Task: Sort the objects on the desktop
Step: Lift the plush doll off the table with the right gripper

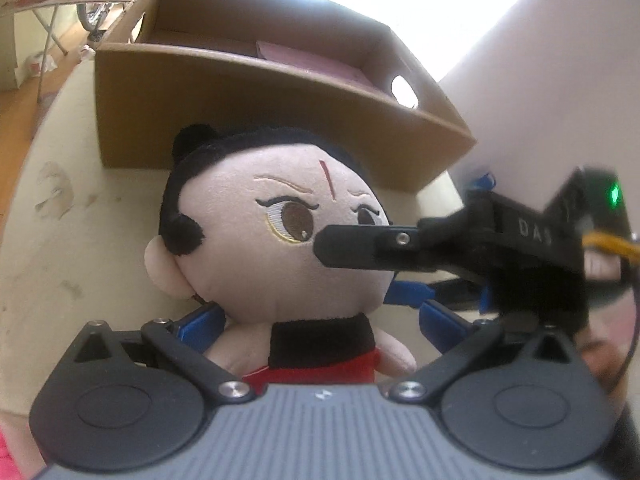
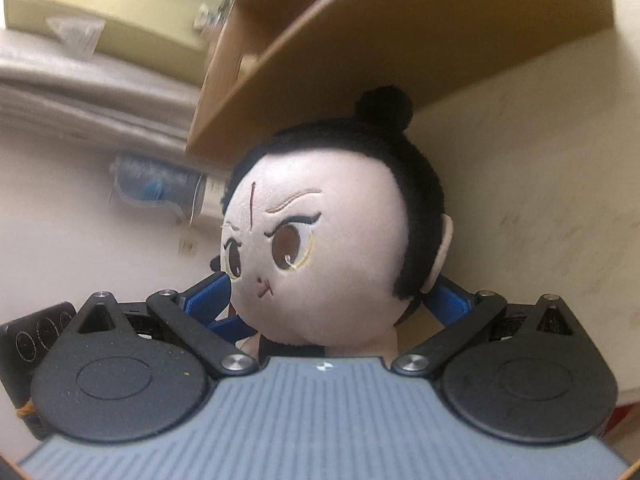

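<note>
The cardboard box point(image 1: 256, 116) stands on the cream surface point(image 1: 80, 248) at twelve o'clock in the left wrist view. Its near wall rises directly behind the plush doll point(image 1: 276, 240), leaving little room ahead of the doll's head. Bare surface spreads toward nine o'clock, out to the rounded edge. A white panel point(image 1: 540, 80) closes the two o'clock side.

The doll sits upright between both grippers. The left gripper point(image 1: 320, 322) has its blue pads point(image 1: 202, 326) spread on either side of the doll's body, at neck height. Whether they press into the plush cannot be told. The right gripper point(image 1: 406, 300) comes in from three o'clock, and one black finger crosses the doll's face.

In the right wrist view, the right gripper point(image 2: 334, 302) is spread around the doll point(image 2: 332, 248) just below its head. Its pads point(image 2: 208, 300) lie against the cheek and behind the ear. The box point(image 2: 360, 52) looms at twelve o'clock, close behind the hair bun.
</note>
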A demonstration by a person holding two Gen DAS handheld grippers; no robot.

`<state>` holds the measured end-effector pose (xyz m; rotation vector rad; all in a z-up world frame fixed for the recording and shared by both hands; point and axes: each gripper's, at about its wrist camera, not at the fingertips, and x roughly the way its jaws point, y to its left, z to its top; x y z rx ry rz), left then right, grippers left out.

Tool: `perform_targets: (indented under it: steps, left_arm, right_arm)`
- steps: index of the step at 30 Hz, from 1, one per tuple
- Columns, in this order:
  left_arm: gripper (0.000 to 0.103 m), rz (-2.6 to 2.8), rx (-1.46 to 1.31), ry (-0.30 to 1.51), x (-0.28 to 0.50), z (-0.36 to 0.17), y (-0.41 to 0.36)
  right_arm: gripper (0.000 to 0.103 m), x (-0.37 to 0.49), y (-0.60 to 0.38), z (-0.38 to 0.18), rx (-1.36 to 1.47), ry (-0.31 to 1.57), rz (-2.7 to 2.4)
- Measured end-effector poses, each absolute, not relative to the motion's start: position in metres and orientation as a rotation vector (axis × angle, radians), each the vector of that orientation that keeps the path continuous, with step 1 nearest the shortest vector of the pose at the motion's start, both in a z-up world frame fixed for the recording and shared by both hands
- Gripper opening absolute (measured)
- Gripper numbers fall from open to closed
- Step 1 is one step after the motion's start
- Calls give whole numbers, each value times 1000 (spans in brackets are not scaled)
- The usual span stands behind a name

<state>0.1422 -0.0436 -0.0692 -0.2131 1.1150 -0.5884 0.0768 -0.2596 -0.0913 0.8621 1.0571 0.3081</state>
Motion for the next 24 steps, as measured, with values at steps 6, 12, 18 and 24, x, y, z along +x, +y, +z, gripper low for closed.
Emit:
perform_targets:
  steps: [6, 12, 18, 24]
  left_arm:
    - [103, -606, -231, 1113, 129, -63, -31]
    - [103, -523, -292, 1145, 125, -73, -1]
    - [103, -482, -463, 1168, 143, -97, 22]
    - [103, -540, -481, 1173, 162, -101, 17]
  right_arm:
    - [102, 75, -281, -85, 860, 986, 247]
    - [102, 68, -317, -103, 948, 954, 217]
    - [102, 82, -325, -117, 1020, 930, 248]
    - [102, 106, -310, -132, 1080, 954, 293]
